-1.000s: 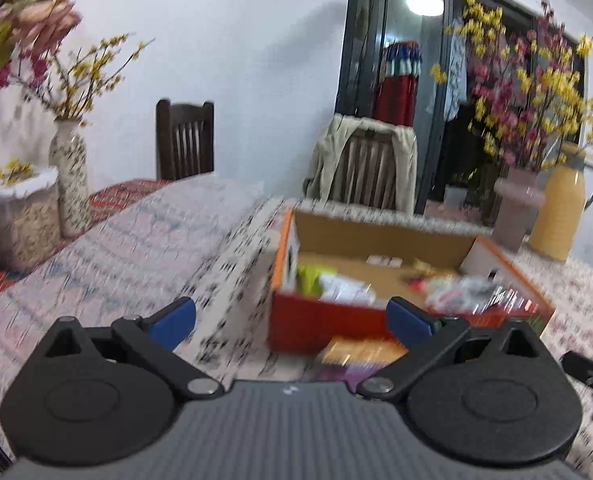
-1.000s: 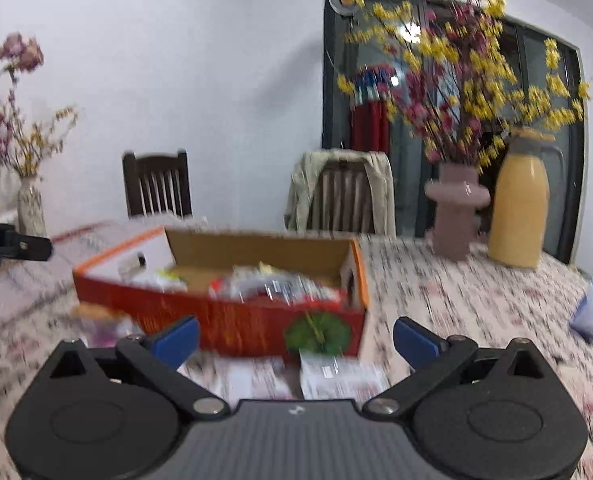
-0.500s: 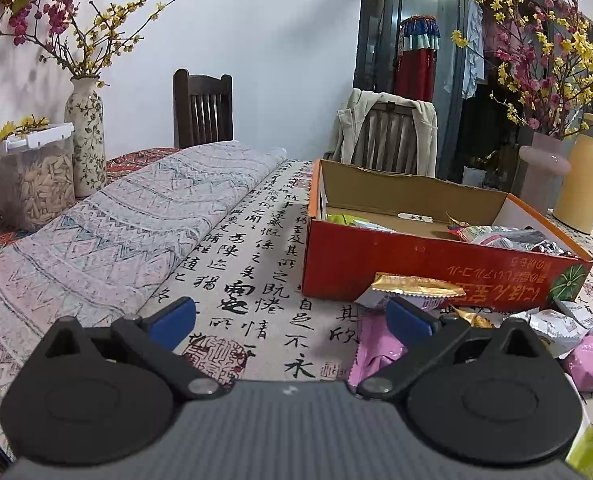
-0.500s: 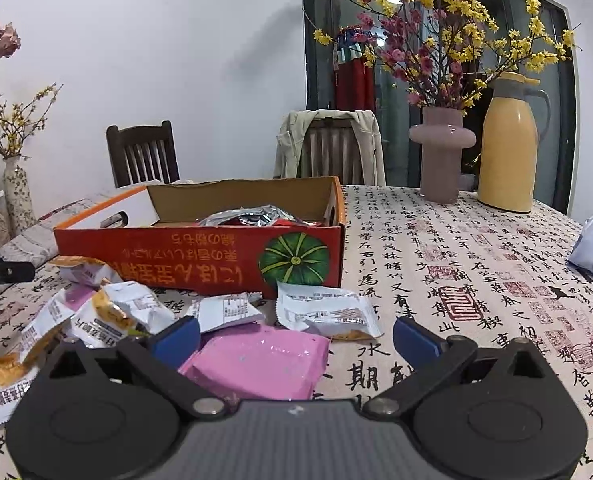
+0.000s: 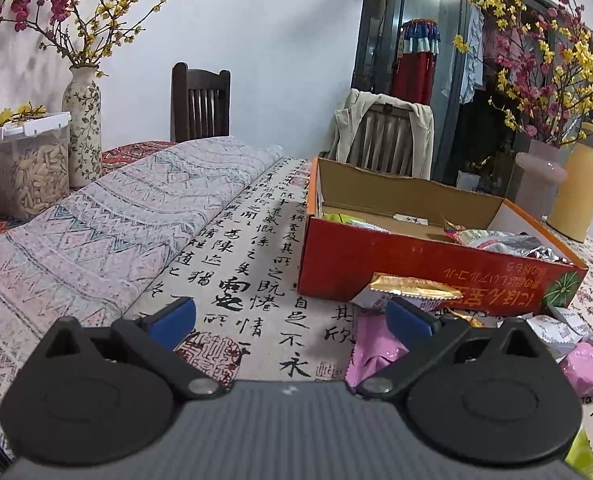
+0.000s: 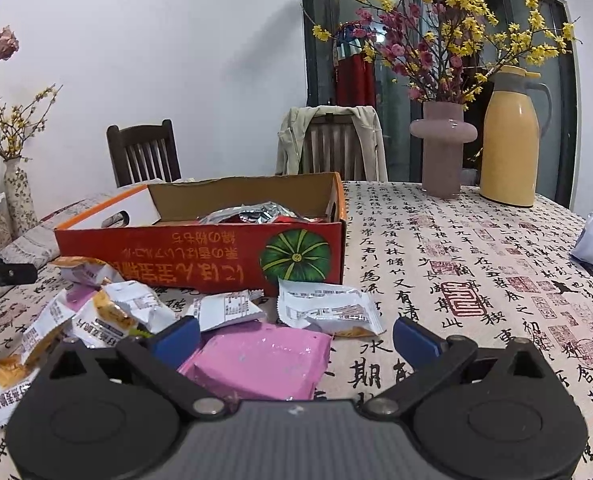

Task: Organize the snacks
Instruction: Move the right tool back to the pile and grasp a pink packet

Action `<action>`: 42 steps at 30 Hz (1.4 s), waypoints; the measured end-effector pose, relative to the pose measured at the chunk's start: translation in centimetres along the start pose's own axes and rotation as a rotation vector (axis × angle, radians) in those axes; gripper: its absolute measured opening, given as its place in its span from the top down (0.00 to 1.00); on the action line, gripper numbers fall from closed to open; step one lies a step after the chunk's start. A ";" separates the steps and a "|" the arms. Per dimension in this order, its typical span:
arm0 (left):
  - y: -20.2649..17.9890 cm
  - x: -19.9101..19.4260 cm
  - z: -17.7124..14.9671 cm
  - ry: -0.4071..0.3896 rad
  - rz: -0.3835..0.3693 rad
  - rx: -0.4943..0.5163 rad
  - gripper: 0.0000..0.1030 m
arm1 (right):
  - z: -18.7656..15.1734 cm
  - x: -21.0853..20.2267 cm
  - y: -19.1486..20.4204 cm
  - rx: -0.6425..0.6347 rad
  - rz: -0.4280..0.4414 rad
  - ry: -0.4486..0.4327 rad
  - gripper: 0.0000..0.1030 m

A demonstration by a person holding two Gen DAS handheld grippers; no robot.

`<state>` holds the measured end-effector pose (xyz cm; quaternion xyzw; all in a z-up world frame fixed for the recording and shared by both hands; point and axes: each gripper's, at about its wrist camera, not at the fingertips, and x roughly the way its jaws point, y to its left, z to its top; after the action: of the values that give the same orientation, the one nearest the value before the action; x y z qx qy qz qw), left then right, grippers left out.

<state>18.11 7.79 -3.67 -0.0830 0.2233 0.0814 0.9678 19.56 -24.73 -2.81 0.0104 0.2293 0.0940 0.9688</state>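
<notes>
1. Red cardboard box (image 6: pixel 200 256) with a green pumpkin print sits open on the calligraphy-print tablecloth (image 6: pixel 456 272), silver foil packets (image 6: pixel 252 213) inside.
2. Left gripper (image 5: pixel 290 318), spread and holding nothing, hovers left of the box's near corner.
3. White and orange snack packets (image 6: pixel 108 312) lie scattered before the box.
4. Right gripper (image 6: pixel 294 334), spread and empty, hangs over a glossy pink packet (image 6: pixel 260 360) just before the box.
</notes>
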 end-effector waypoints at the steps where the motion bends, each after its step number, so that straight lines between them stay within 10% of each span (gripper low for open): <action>1: 0.0 0.0 0.0 -0.002 -0.001 -0.003 0.00 | 0.0 -0.1 -0.1 0.006 -0.005 -0.005 0.00; 42: 0.9 0.0 0.0 0.001 -0.033 -0.068 0.00 | 1.2 5.0 2.6 0.032 -0.061 0.240 0.05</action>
<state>17.89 8.70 -3.76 -0.1195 0.2193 0.0729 0.9656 24.01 -21.17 -3.73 0.0077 0.3451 0.0615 0.9365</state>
